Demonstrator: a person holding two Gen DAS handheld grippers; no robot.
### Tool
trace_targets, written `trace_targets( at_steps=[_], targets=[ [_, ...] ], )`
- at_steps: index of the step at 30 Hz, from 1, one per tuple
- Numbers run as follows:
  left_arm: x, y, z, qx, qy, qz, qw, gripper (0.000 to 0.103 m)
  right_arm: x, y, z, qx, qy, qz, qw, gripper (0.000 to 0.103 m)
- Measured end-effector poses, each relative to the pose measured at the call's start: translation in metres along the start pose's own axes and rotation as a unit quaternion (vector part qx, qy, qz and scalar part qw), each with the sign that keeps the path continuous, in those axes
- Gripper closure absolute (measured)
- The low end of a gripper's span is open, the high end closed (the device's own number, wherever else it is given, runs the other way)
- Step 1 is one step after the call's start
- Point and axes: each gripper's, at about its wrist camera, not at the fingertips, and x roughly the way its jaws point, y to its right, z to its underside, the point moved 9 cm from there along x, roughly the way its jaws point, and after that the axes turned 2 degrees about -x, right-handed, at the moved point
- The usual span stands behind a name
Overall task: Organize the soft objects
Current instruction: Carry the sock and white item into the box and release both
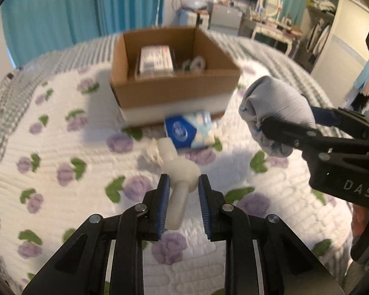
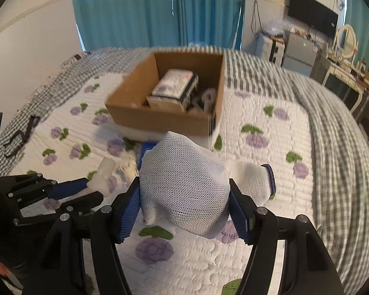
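Observation:
My left gripper [image 1: 184, 184] is shut on a white knotted soft toy [image 1: 177, 169] and holds it above the floral quilt; it also shows in the right wrist view [image 2: 103, 177]. My right gripper [image 2: 184, 201] is shut on a bunched white knit glove [image 2: 184, 191] with a blue cuff, held above the quilt; the glove also shows in the left wrist view [image 1: 275, 113]. A cardboard box [image 1: 174, 91] stands ahead on the bed with a packet [image 1: 156, 59] and white items inside. A blue and white tissue pack [image 1: 189, 130] lies in front of the box.
The floral quilt [image 2: 258, 147] covers a grey checked bedspread [image 2: 332, 135]. A black clip-like item [image 2: 22, 135] lies at the quilt's left edge. Teal curtains, a TV, a dresser and a wardrobe stand beyond the bed.

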Motion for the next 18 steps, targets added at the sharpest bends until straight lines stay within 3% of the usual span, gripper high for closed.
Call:
trace_targets(
  at_steps=[10, 18],
  targets=[
    [-0.051, -0.008, -0.08, 0.021, 0.081, -0.002, 0.9965, 0.08, -0.048, 0.0, -0.068, -0.02, 0.067, 0.003, 0.998, 0.038],
    [-0.021, -0.02, -0.137, 0.027, 0.095, -0.017, 0.995, 0.08, -0.035, 0.01, -0.135, -0.024, 0.101, 0.005, 0.995, 0.038]
  ],
)
